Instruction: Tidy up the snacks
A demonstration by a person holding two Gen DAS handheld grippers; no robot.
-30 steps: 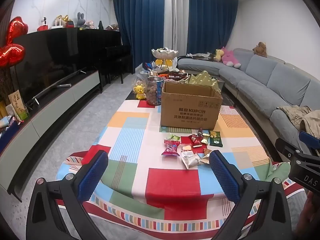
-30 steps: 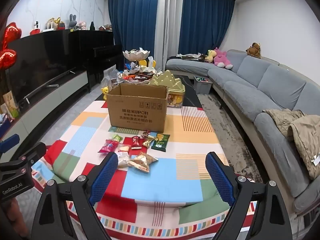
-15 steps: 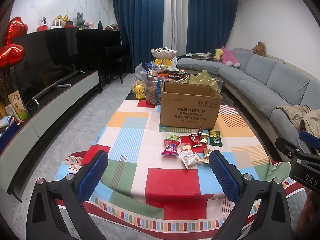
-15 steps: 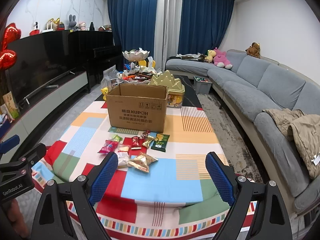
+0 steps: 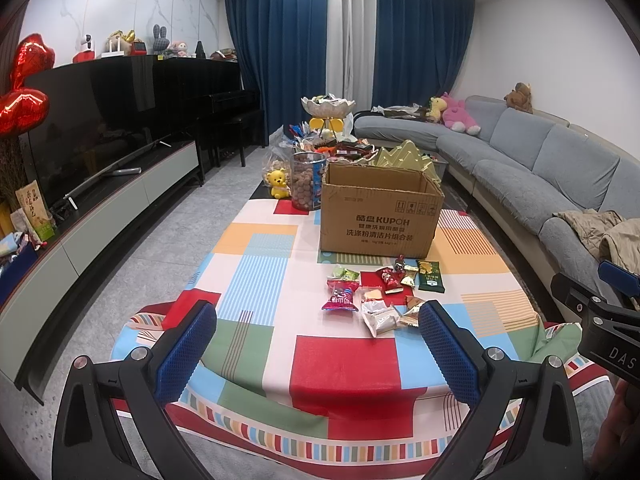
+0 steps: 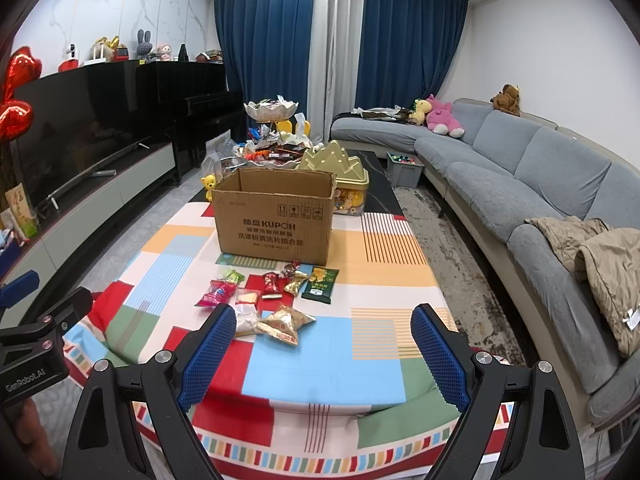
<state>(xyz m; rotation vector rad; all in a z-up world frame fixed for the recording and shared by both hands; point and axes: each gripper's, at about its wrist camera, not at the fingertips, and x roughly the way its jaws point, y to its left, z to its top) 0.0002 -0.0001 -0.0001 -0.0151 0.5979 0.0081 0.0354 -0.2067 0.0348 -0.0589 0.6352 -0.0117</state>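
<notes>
A small scatter of wrapped snacks [image 5: 380, 292] lies flat on the patchwork tablecloth [image 5: 256, 276], just in front of an open cardboard box [image 5: 380, 216]. The box stands upright; its inside is hidden.

Right tool [image 6: 322, 350]: jaws wide apart, empty, above the near table [image 6: 384, 248] edge. Snacks [image 6: 272, 292] lie scattered on the cloth, just before the open box [image 6: 274, 220]. Left tool [image 6: 36, 340] shows at the left edge. Sofa [image 6: 500, 176] stands right.
</notes>
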